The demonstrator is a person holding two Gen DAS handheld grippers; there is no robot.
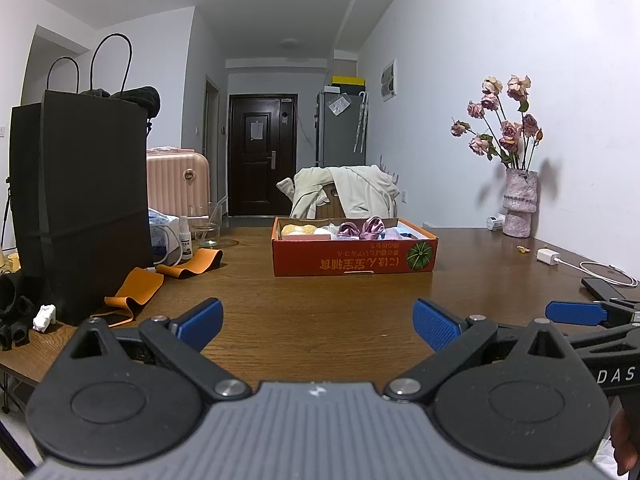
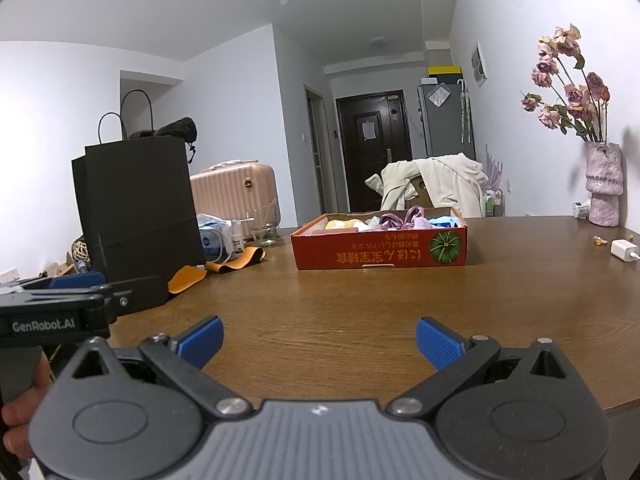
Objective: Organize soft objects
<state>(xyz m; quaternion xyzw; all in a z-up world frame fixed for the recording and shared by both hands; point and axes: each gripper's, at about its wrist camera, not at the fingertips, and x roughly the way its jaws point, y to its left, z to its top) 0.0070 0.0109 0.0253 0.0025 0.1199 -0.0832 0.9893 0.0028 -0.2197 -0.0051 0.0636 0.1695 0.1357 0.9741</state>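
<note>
Left claw (image 1: pixel 318 322): fingers spread wide, nothing held, low over bare worktop (image 1: pixel 320 304). Right claw (image 2: pixel 320 340): likewise spread and empty, alongside the left.

Soft items (image 1: pixel 360 228) (purple satin, yellow, pale blue) lie in the red box (image 1: pixel 354 260), straight ahead at mid-worktop, well apart from both claws.

Risks, as judged: satin may slip from the pads; a snagged piece could drag neighbours out; catching the rim could shove the light box.

Left view alone shows phone (image 1: pixel 602 289) and cable (image 1: pixel 600 270) near the right claw's side, plus black fabric (image 1: pixel 16 312) at the left edge. Right view alone shows the box interior more fully.
</note>
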